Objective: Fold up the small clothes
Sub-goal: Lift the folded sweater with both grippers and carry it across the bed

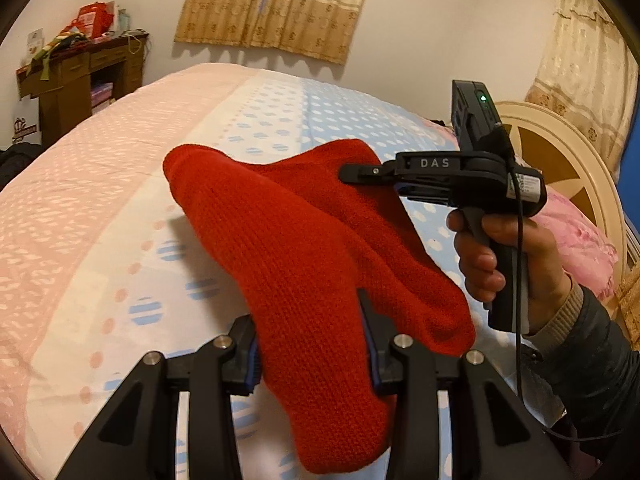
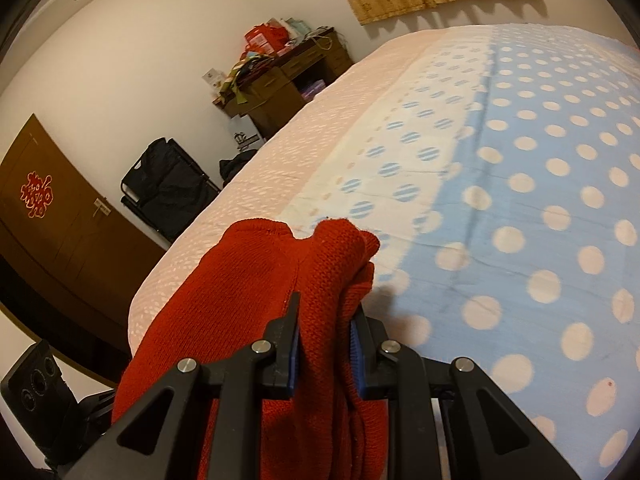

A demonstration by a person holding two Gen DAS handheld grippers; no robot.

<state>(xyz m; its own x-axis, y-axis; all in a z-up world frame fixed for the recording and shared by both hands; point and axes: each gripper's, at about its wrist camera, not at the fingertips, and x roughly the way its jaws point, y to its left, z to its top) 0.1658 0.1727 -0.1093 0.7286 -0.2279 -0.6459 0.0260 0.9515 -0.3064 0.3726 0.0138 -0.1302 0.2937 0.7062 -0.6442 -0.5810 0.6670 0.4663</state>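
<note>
Beneath us spreads the bed [image 1: 120,200], its cover pink at one side and blue with pale dots at the other. We hold the red knitted garment [image 1: 304,248] above it, slung between both tools. Our left gripper [image 1: 312,360] has its fingers clamped on a thick fold; our right gripper [image 2: 324,344] pinches a bunched edge. We judge the knit heavy and slack: it could slide out of the right pinch if we pull the hands apart, or sag and land crooked, spoiling the fold.
</note>
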